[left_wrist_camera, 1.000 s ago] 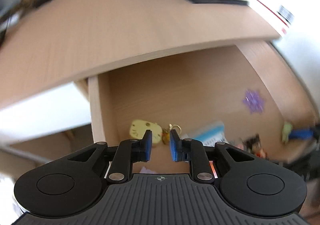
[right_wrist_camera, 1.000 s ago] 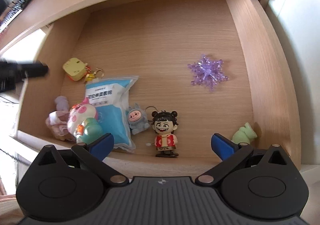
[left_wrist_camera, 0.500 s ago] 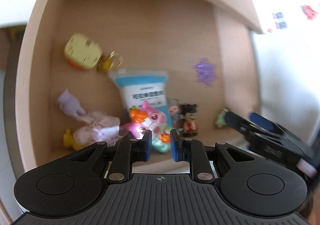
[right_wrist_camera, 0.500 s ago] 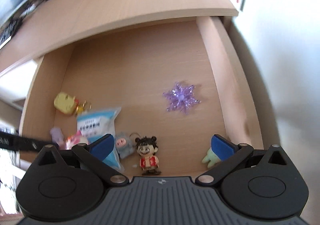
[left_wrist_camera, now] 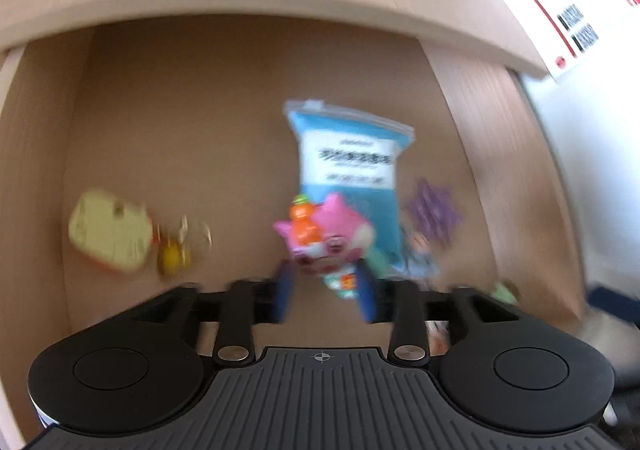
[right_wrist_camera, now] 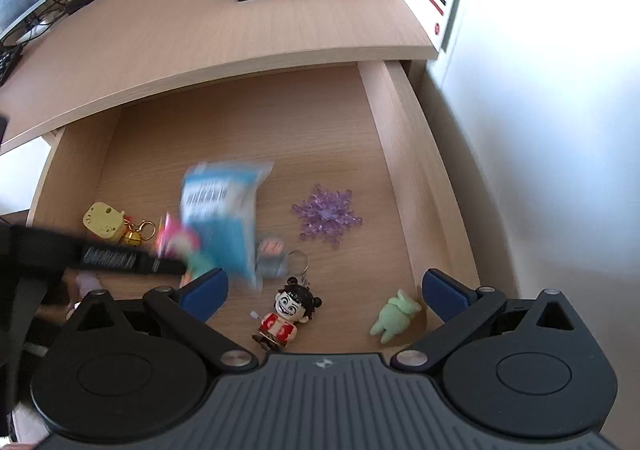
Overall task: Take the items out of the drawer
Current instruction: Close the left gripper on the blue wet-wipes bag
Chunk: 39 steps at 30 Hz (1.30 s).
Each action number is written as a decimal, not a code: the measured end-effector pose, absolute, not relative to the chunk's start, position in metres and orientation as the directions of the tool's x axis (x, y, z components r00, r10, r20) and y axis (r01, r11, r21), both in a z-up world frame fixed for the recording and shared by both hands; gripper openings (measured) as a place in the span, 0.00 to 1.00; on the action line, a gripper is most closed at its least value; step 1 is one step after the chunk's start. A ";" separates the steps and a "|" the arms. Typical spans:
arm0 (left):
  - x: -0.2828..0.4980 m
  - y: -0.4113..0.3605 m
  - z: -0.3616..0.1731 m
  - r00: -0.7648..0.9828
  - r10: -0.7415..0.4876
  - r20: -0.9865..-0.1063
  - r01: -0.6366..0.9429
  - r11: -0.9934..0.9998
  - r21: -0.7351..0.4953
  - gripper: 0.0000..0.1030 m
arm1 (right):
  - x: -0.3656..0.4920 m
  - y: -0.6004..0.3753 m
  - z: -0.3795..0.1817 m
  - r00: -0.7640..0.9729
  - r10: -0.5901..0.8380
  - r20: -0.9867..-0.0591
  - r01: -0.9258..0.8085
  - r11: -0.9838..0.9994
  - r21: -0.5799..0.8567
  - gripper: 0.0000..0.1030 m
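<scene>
We hold the left gripper (left_wrist_camera: pixel 325 298) low over the open drawer (right_wrist_camera: pixel 404 154), its jaws opening, and the pink fox toy (left_wrist_camera: pixel 326 238) sits just ahead of the blue pads; motion blur keeps us from telling whether the pads touch it, though they look apart from it. Behind the toy lies the blue-and-white packet (left_wrist_camera: pixel 352 166), its print unreadable. To the left we make out a smeared yellow charm (left_wrist_camera: pixel 110 236) with a small bell and ring beside it. The purple snowflake (left_wrist_camera: pixel 434 212) is a blur at the right, and a small grey figure below it is mostly hidden.

Our right gripper (right_wrist_camera: pixel 322 290) hangs above the drawer's front edge with jaws wide and nothing between them. From here the doll in the red vest (right_wrist_camera: pixel 286 316) and the green plush (right_wrist_camera: pixel 394 316) are sharp, while the left gripper's black finger (right_wrist_camera: pixel 120 260) crosses the pink toy and hides most of it.
</scene>
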State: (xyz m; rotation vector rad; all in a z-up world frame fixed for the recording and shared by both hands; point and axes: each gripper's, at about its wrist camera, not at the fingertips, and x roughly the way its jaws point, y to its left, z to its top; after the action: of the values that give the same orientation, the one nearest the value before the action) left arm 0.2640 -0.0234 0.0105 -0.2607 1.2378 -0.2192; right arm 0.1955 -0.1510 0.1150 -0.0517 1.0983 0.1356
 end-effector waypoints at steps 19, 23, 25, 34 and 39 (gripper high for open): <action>0.274 -0.024 0.008 0.457 -0.366 -0.811 -0.015 0.908 -0.418 0.50 | 0.176 -0.166 0.117 0.495 0.027 -0.868 -0.109 0.994 -0.031 1.00; 0.276 -0.031 -0.001 0.371 -0.344 -0.863 0.021 0.932 -0.362 0.10 | 0.170 -0.159 0.115 0.502 0.018 -0.865 -0.180 0.980 -0.084 1.00; 0.271 -0.028 -0.001 0.267 -0.359 -0.894 0.046 0.932 -0.360 0.11 | 0.168 -0.157 0.114 0.509 0.013 -0.861 -0.195 0.976 -0.100 1.00; 0.213 0.031 0.056 0.276 -0.414 -0.868 0.179 0.909 -0.377 0.11 | 0.190 -0.147 0.106 0.467 0.096 -0.879 -0.241 0.970 -0.022 1.00; 0.193 0.042 0.075 0.297 -0.356 -0.886 0.345 0.905 -0.248 0.16 | 0.208 -0.142 0.107 0.447 0.139 -0.884 -0.277 0.961 0.011 1.00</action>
State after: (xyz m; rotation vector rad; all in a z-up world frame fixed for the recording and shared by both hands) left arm 0.1934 0.0425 0.0747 -0.0111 1.1809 -0.4659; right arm 0.2082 -0.1419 0.1073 -0.1417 1.0777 0.2583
